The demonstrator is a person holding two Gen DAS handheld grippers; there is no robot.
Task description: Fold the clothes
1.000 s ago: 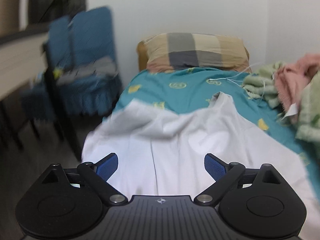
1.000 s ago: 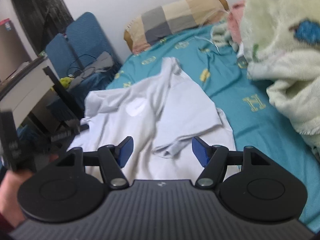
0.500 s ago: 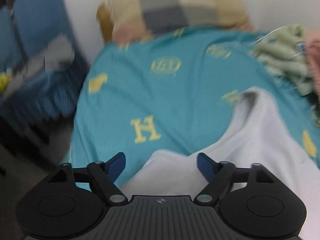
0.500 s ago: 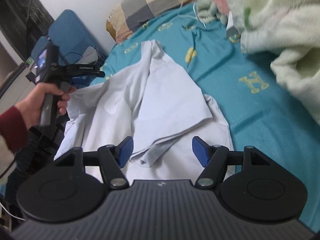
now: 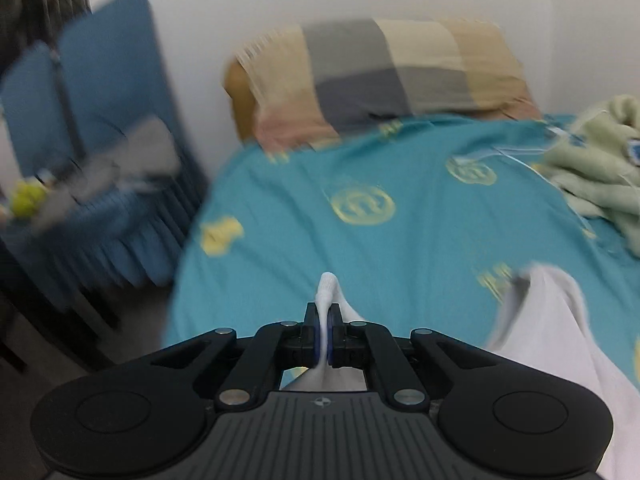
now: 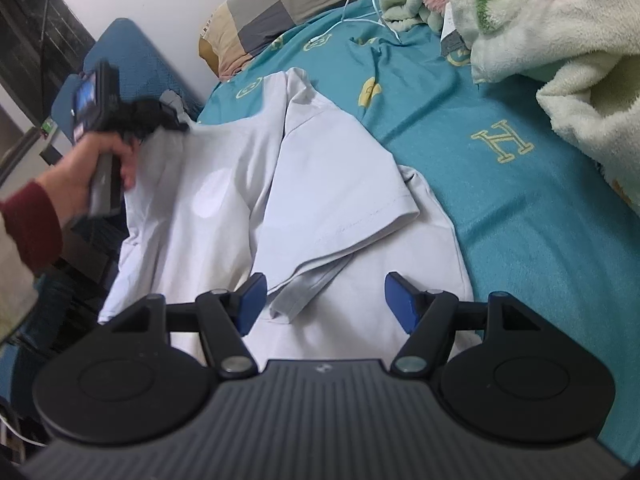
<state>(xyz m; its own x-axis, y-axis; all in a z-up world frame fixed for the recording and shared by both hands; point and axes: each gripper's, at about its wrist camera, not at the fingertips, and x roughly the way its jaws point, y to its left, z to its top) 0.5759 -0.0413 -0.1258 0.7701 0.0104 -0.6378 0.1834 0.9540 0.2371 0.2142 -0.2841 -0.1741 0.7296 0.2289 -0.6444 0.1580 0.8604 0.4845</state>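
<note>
A white short-sleeved shirt (image 6: 320, 184) lies spread on the teal bedsheet (image 6: 500, 208), one sleeve folded in over the body. My left gripper (image 5: 324, 320) is shut on a pinch of the shirt's edge (image 5: 327, 288), near the bed's left side. In the right wrist view, a hand (image 6: 80, 168) holds that left gripper (image 6: 176, 120) at the shirt's far left shoulder. My right gripper (image 6: 325, 292) is open and hovers just above the folded sleeve and a grey hem strip (image 6: 308, 292). Its blue pads touch nothing.
A checked pillow (image 5: 392, 76) lies at the head of the bed. Fluffy green and cream blankets (image 6: 560, 40) are piled along the right side, with a white cable (image 6: 360, 16) beside them. A blue chair (image 5: 100, 120) with clutter stands left of the bed.
My left gripper swept forward over the shirt to its far left edge and shut on the fabric. My right gripper sank a little toward the folded sleeve and stayed open.
</note>
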